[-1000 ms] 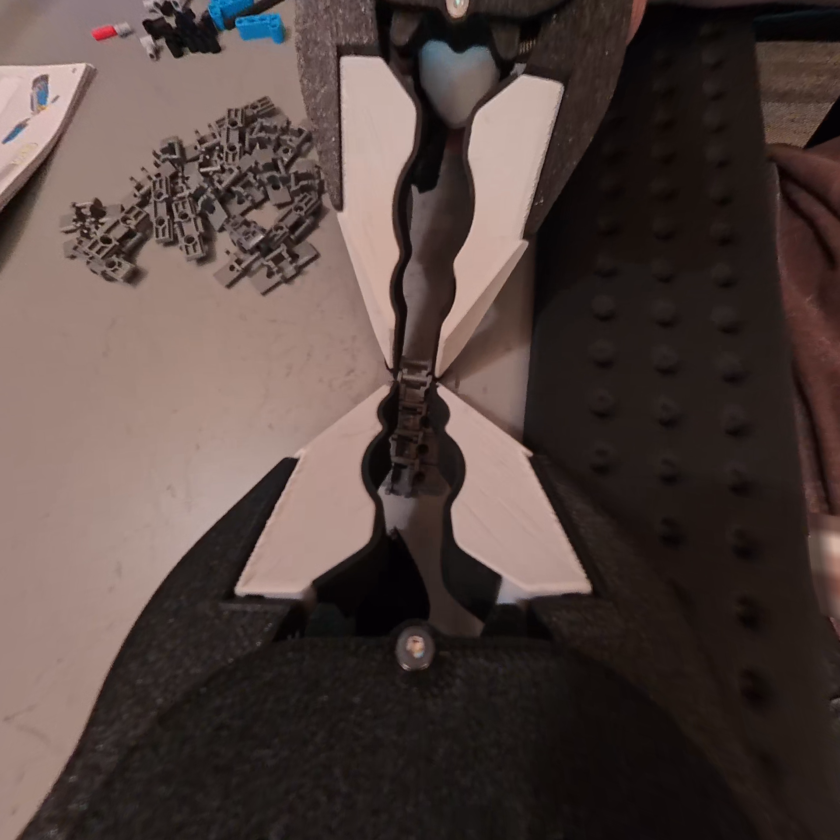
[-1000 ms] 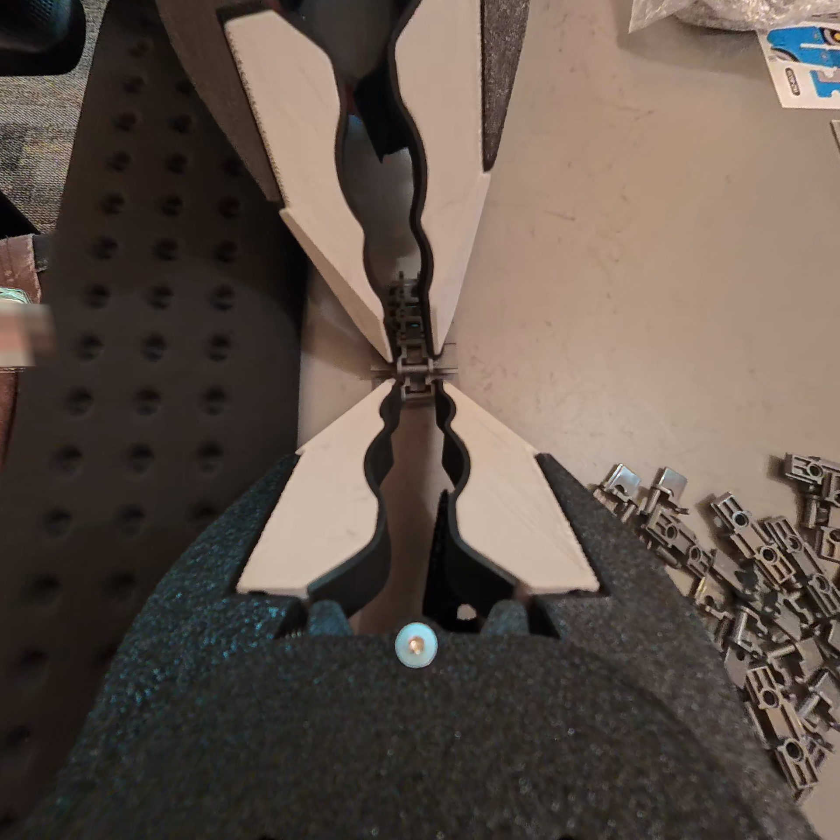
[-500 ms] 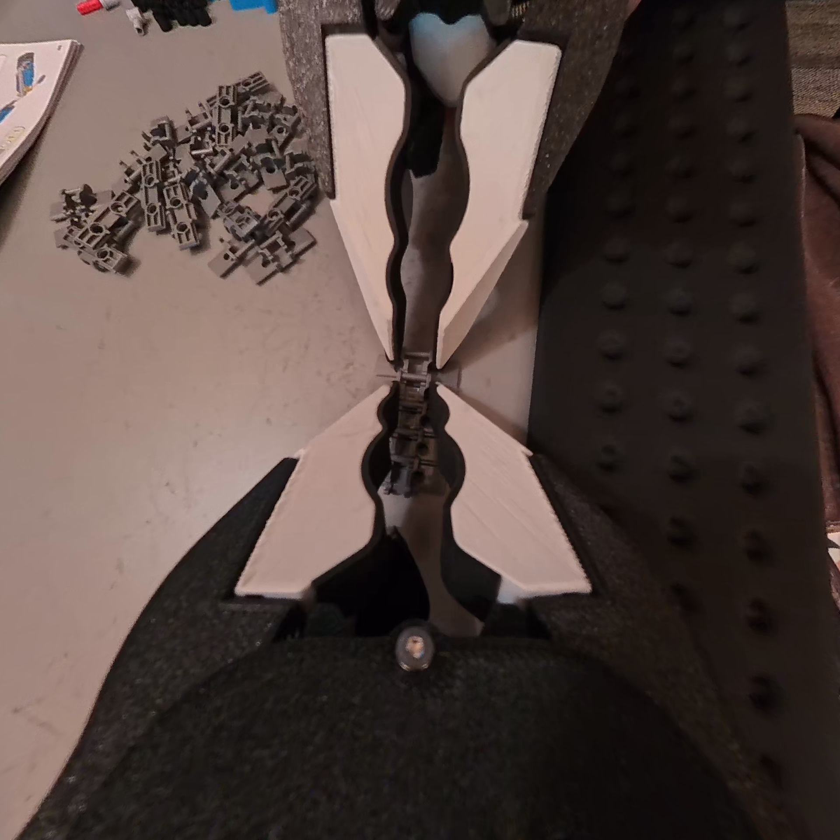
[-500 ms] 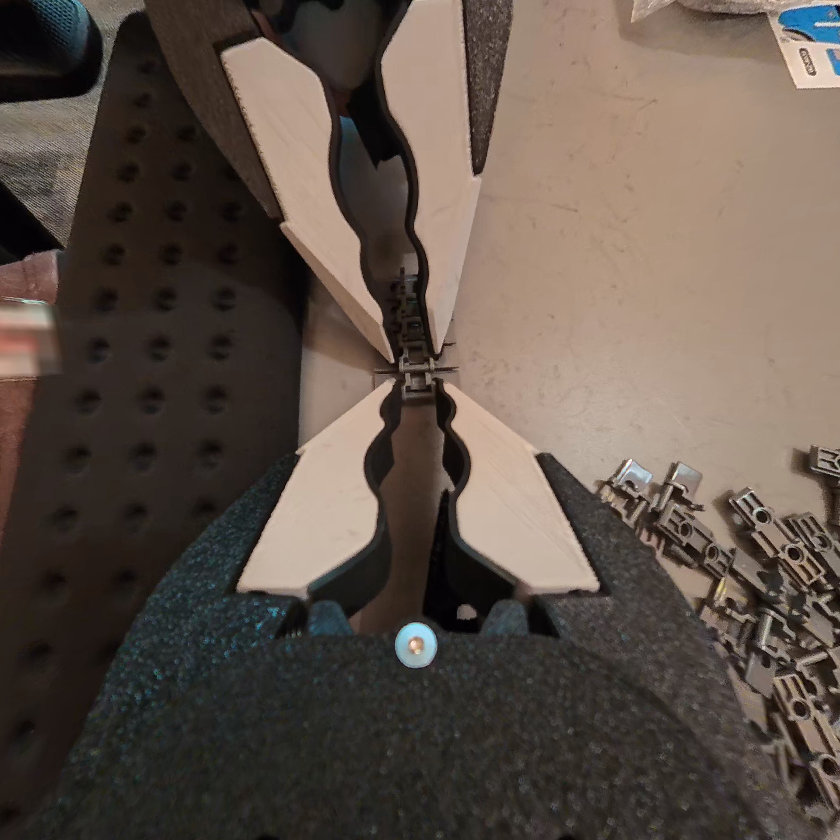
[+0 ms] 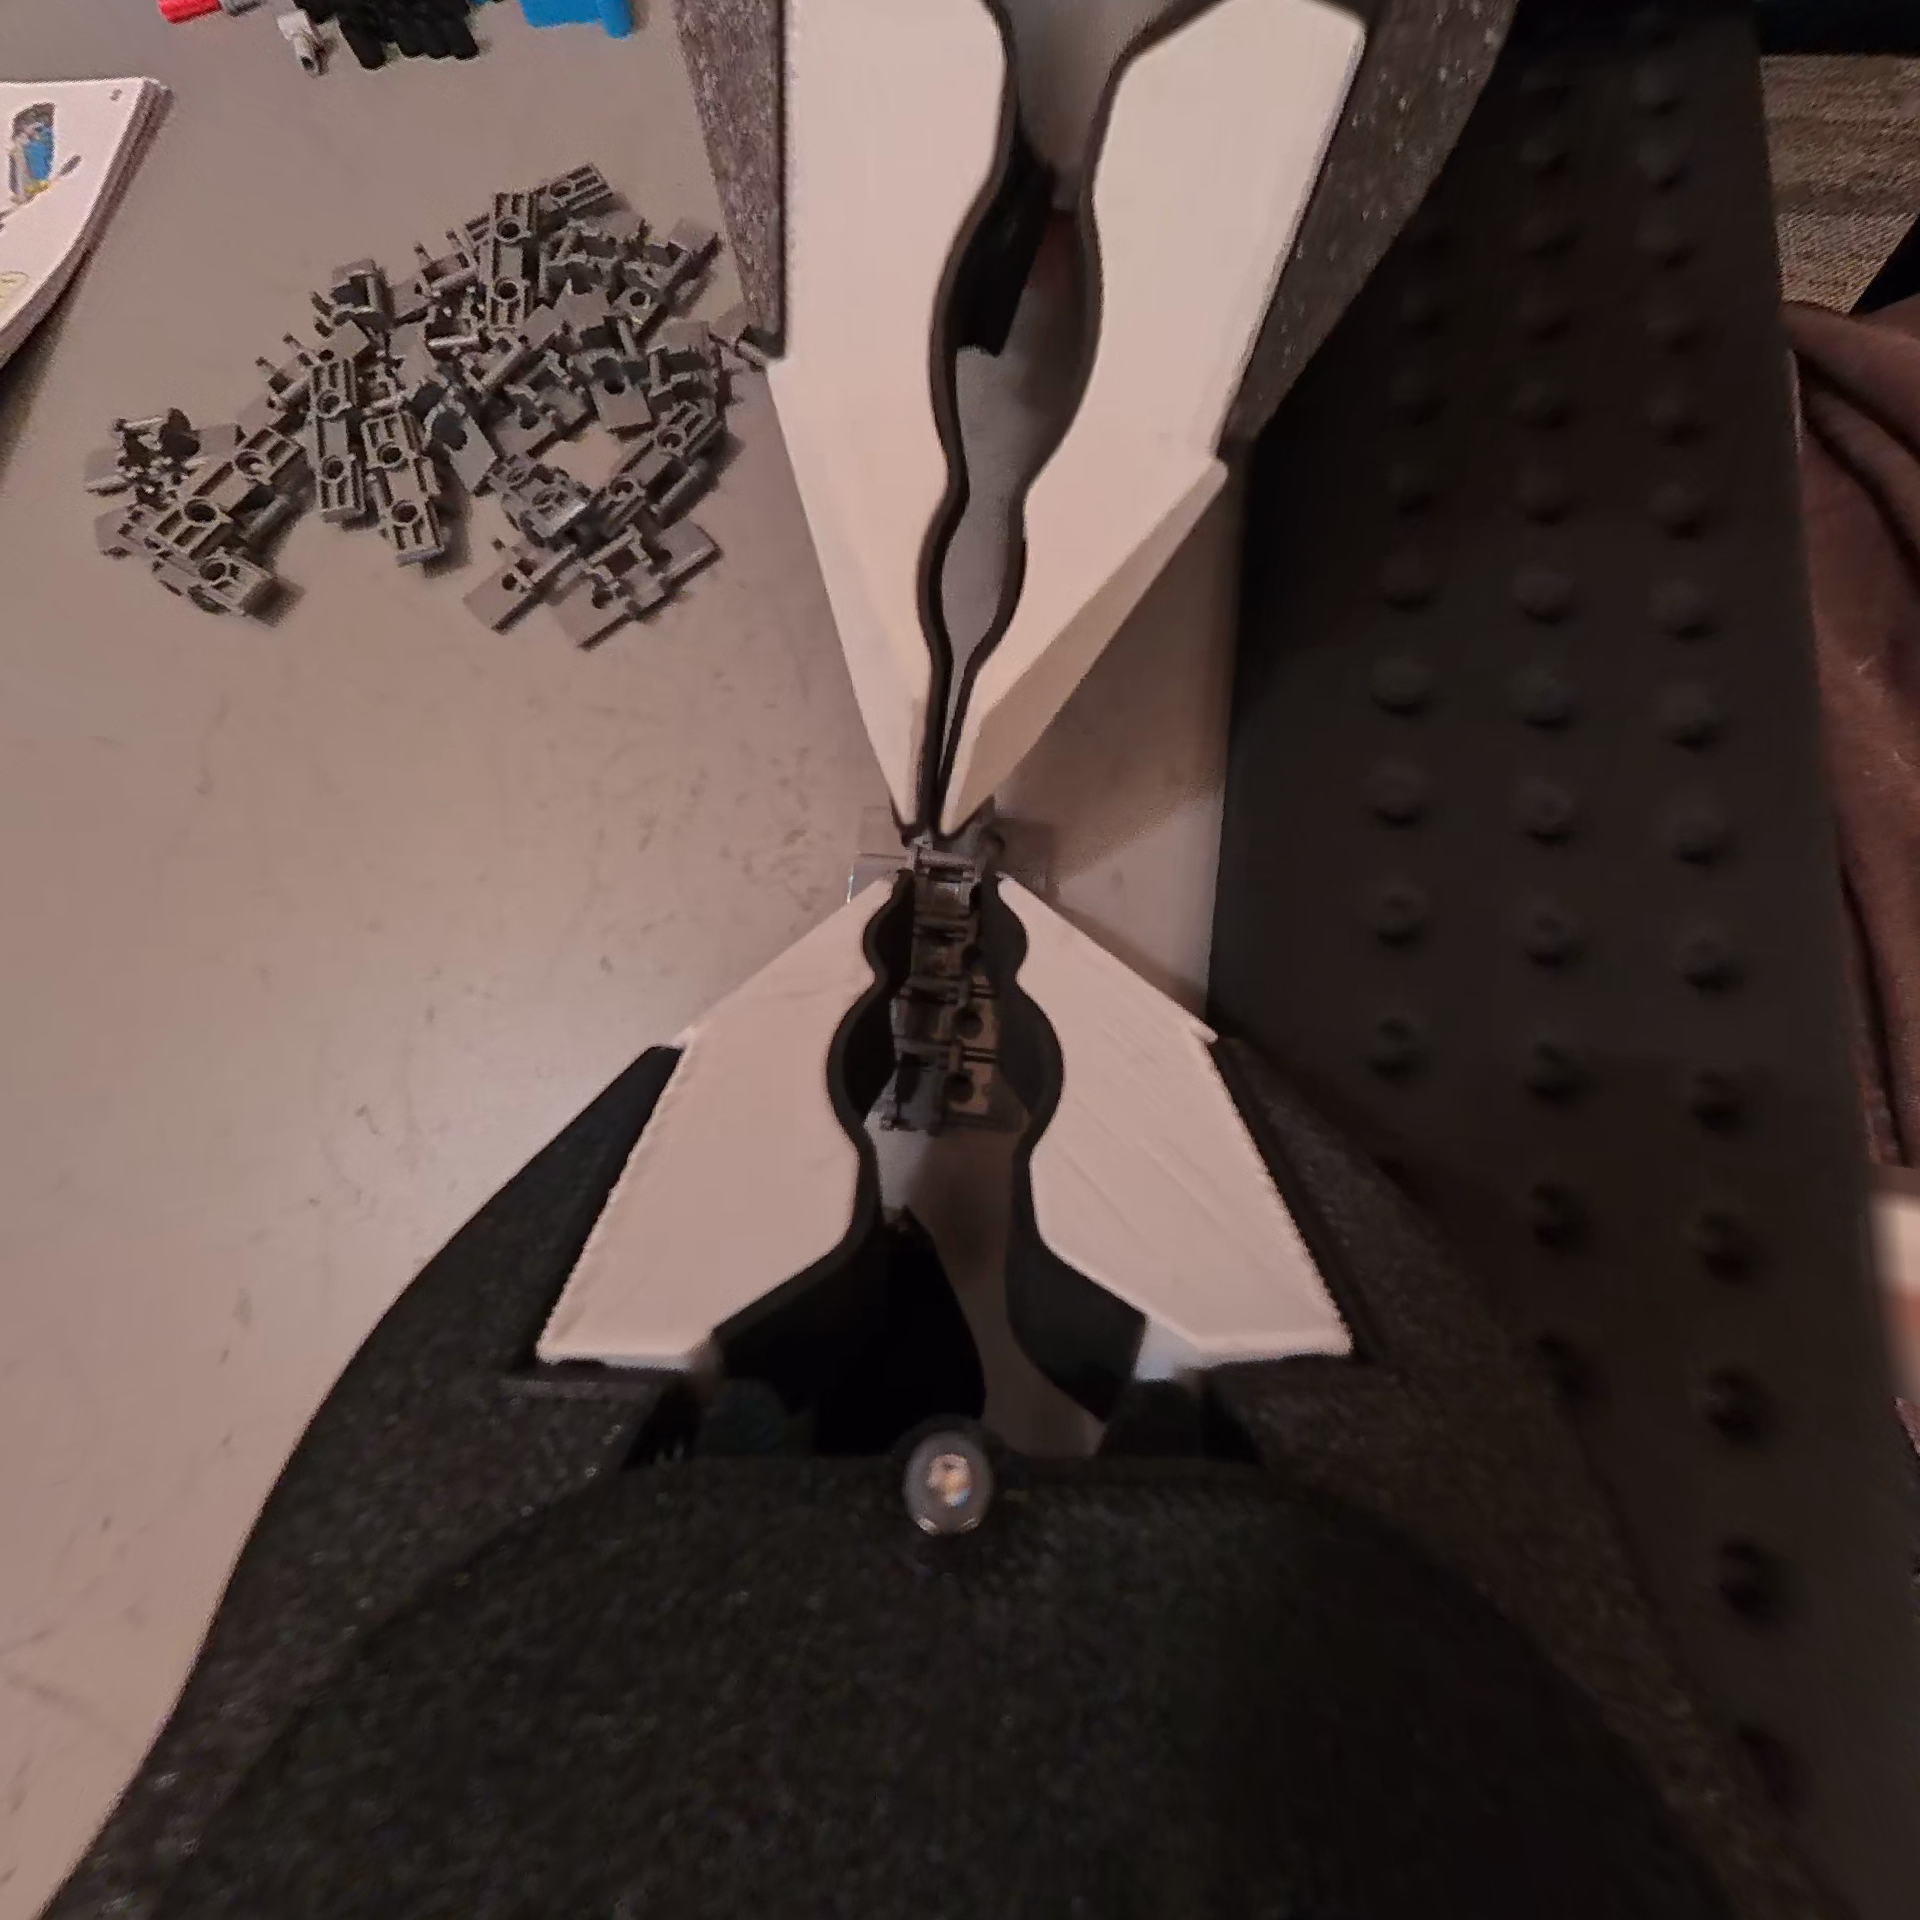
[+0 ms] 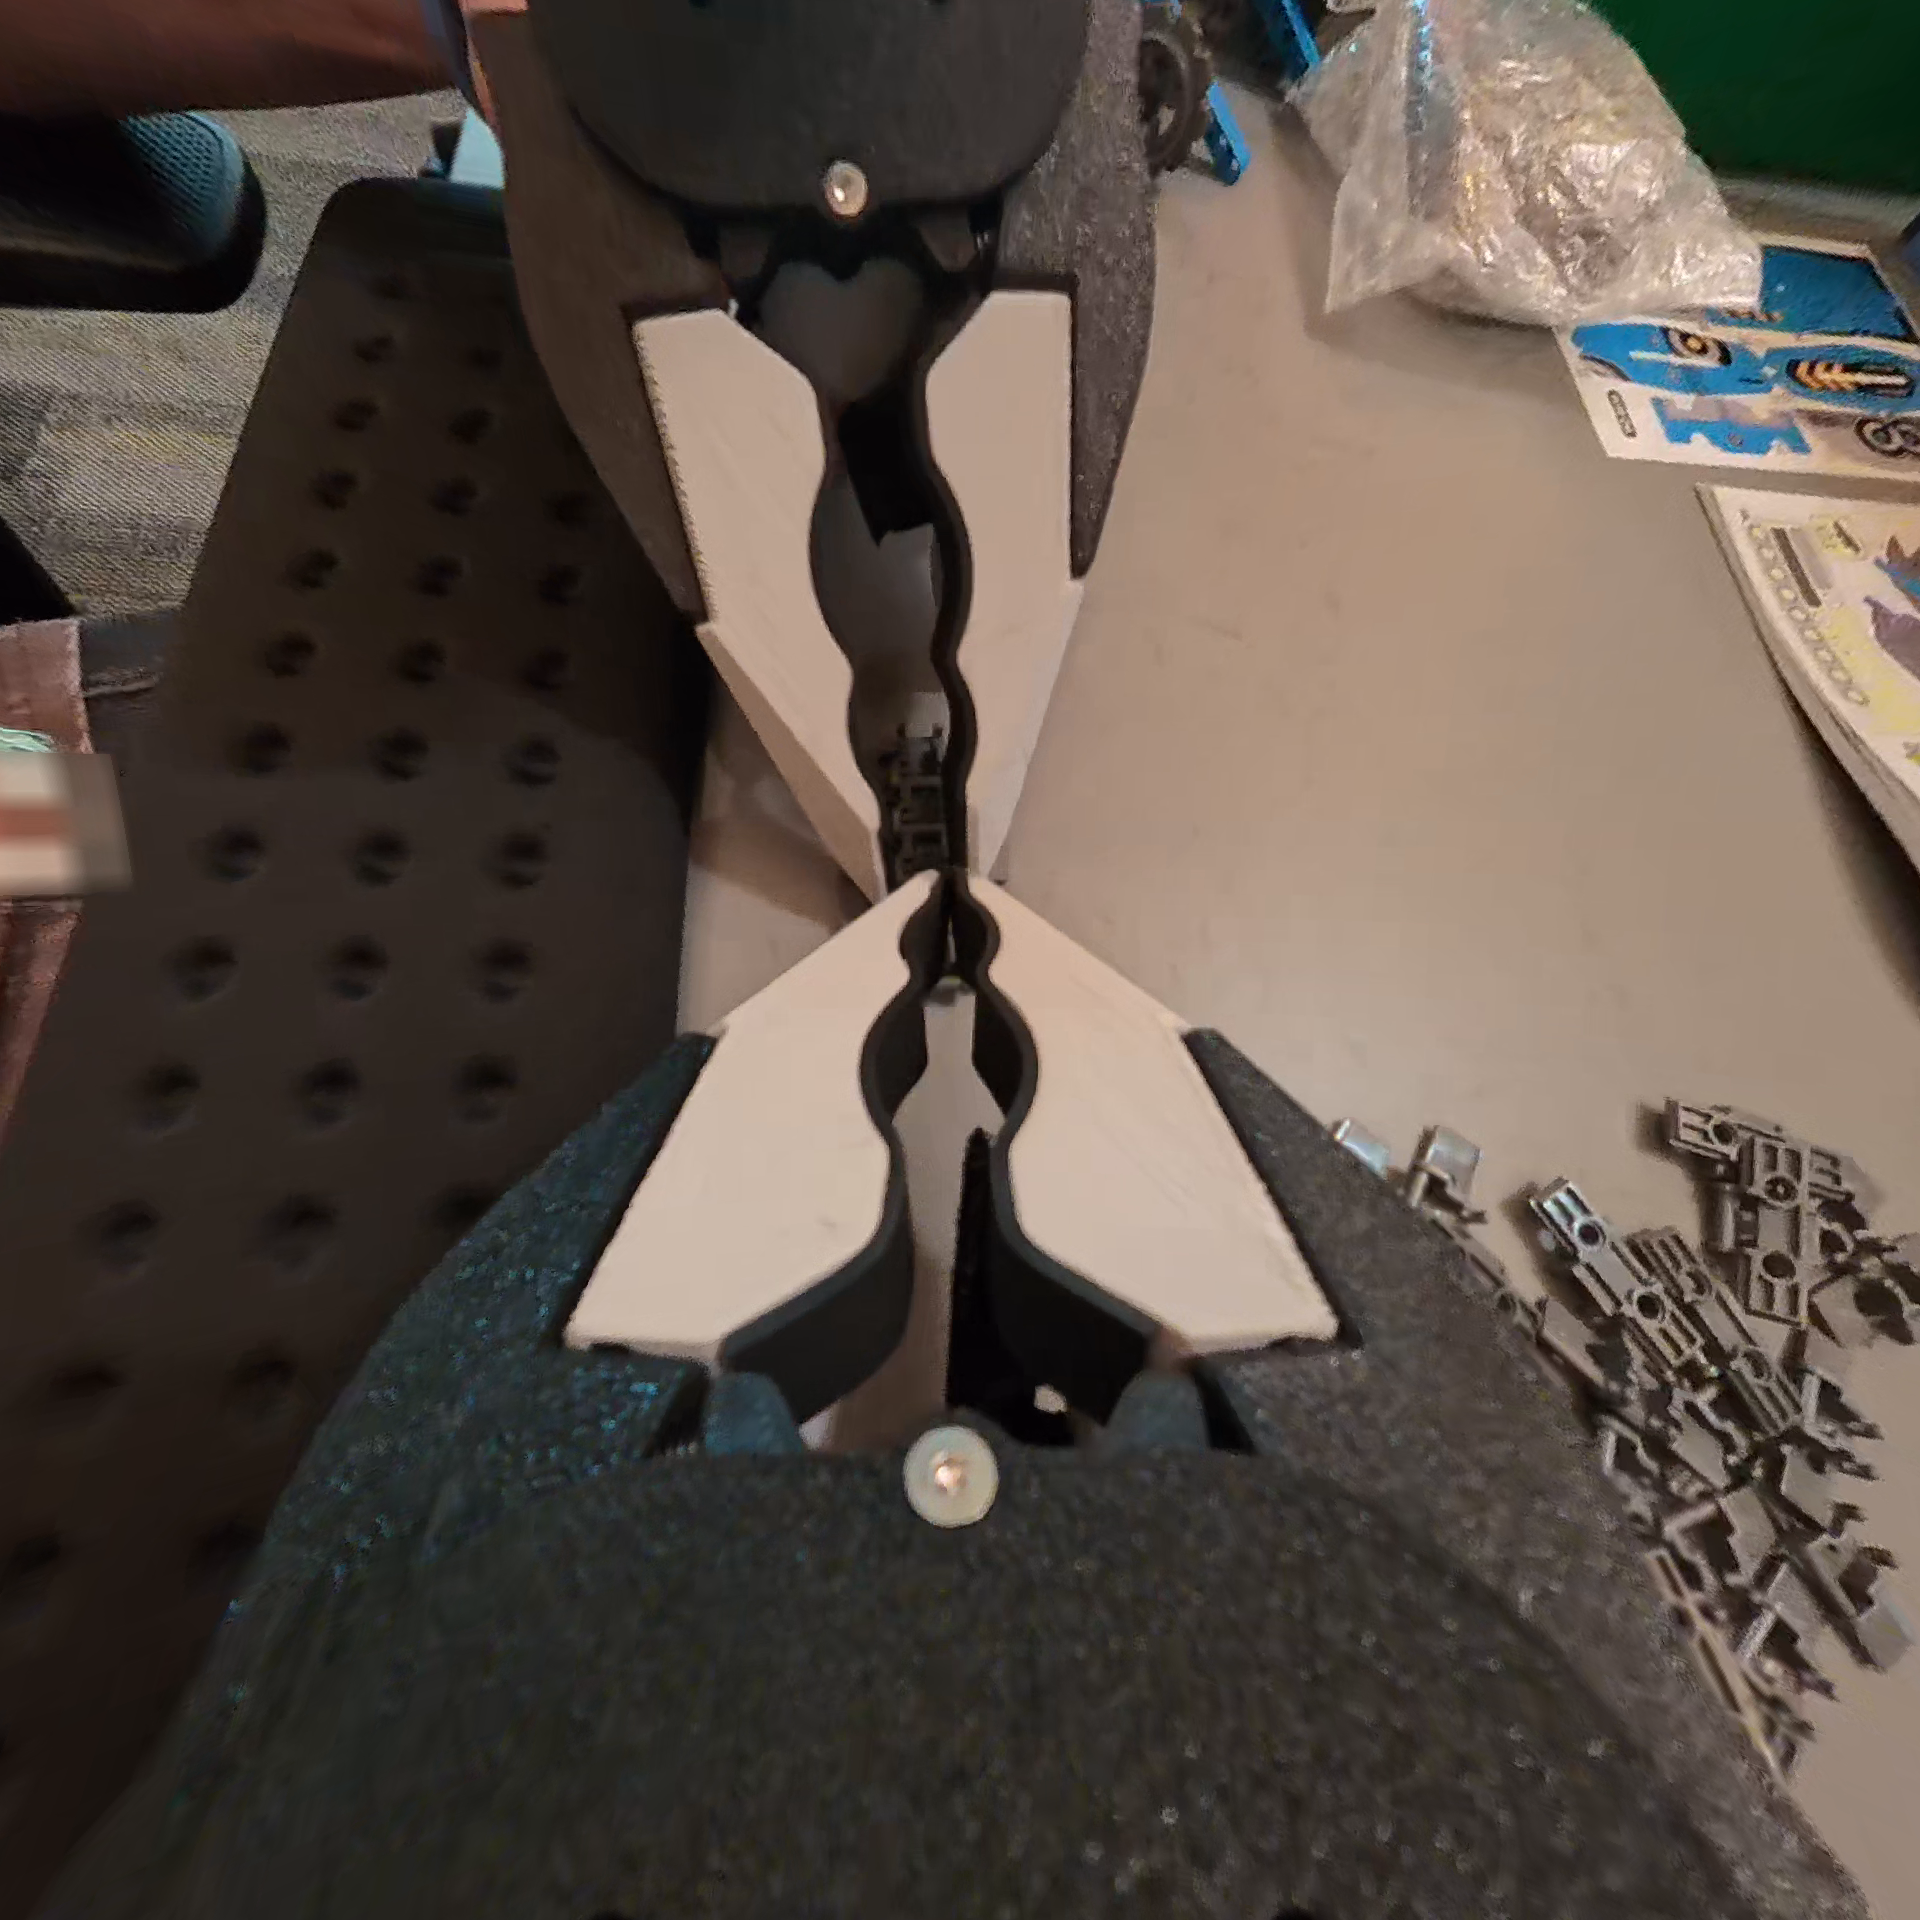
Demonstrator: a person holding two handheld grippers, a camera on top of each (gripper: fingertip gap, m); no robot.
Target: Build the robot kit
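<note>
Over the grey table (image 5: 312,935), where my two claws meet tip to tip, the weak spot is the joint between them. My left claw (image 5: 945,883) is clamped narrow on a short chain of grey track links (image 5: 940,997). Only its very tips pinch the foremost link, and the rest hangs loose in the hollow between the pads. A twist or a pull off the line of the chain could, I judge, pop a link apart or lever the whole chain out of that small bite. My right claw (image 6: 951,899) is closed tip against tip and butts on the chain's front end. I cannot tell whether it has any sliver of the link caught. If it has not, pushing could buckle the chain sideways.

Reading across the left wrist view, the heap of loose grey links (image 5: 416,436) lies on the table well off to the left. The chain sits in the middle, running back from my left claw's tips into its throat. The black studded mat (image 5: 1507,831) lies just to the right.
</note>
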